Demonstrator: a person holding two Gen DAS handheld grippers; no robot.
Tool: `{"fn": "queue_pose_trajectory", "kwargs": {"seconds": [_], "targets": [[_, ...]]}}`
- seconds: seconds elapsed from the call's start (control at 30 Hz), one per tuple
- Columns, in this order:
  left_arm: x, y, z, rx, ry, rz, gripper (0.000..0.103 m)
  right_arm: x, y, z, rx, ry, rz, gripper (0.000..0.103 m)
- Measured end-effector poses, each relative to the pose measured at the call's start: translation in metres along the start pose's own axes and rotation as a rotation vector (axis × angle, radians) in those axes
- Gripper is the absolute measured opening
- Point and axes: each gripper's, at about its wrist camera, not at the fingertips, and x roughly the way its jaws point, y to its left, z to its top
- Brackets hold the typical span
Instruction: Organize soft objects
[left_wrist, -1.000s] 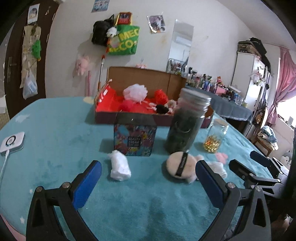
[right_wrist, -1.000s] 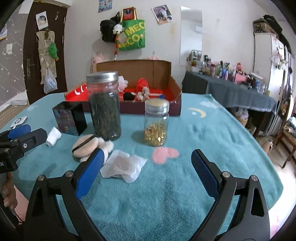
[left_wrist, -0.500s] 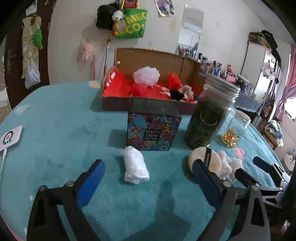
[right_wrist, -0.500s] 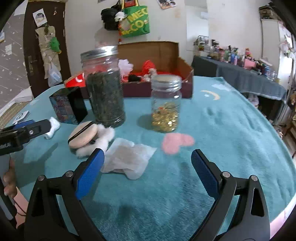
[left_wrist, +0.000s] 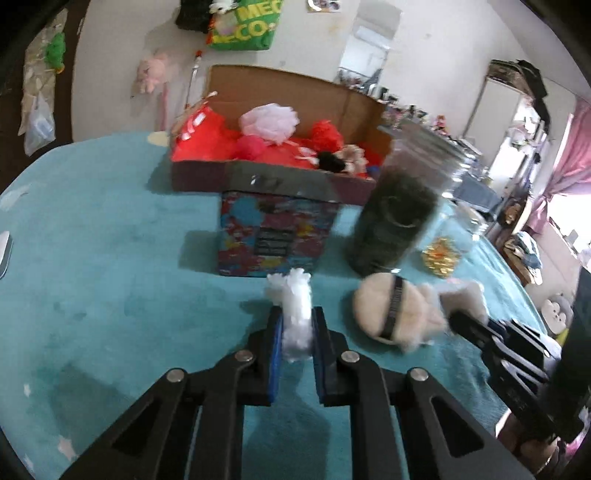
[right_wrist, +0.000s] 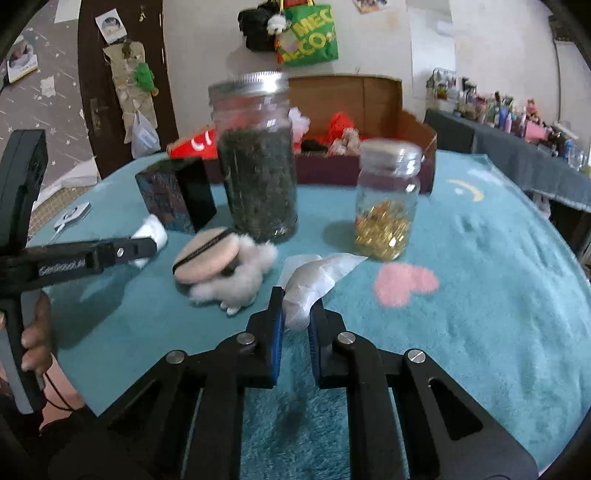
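Note:
My left gripper (left_wrist: 296, 325) is shut on a white fluffy roll (left_wrist: 295, 314), which also shows in the right wrist view (right_wrist: 152, 232). My right gripper (right_wrist: 295, 314) is shut on a white cloth (right_wrist: 314, 277), which trails toward the small jar. A beige powder puff with a black strap (left_wrist: 384, 306) (right_wrist: 207, 254) lies on white fluff (right_wrist: 240, 280) between the two grippers. The open cardboard box (left_wrist: 280, 177) (right_wrist: 369, 96) at the back holds red, white and black soft things.
A patterned cube box (left_wrist: 273, 236) (right_wrist: 173, 195) stands in front of the cardboard box. A tall jar of dark leaves (right_wrist: 258, 162) (left_wrist: 399, 221) and a small jar of gold bits (right_wrist: 386, 206) stand mid-table. A white device (right_wrist: 72, 216) lies at the left edge.
Both grippers went from wide open to shut: the left closed on the white fluffy roll, the right on the white cloth. Both moved forward and down toward the table.

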Motion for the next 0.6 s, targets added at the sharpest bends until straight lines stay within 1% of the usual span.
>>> {"fn": "queue_pose_trajectory", "kwargs": {"seconds": [0.13,0.23,0.37,0.6], "targets": [[-0.008,-0.017,0.0,0.05,-0.017,-0.026,0.015,-0.007,0.0,0.006,0.004,-0.023,0.008,0.011],[-0.008,-0.024,0.001,0.066,-0.017,-0.04,0.015,-0.011,0.002,0.009,0.002,-0.037,0.015,0.011],[-0.008,-0.026,0.001,0.067,-0.01,-0.047,0.015,-0.012,0.003,0.012,-0.004,-0.042,0.021,0.011],[-0.007,-0.022,0.003,0.065,-0.011,-0.031,0.015,-0.013,0.005,0.012,-0.01,-0.048,0.013,0.011]]}}
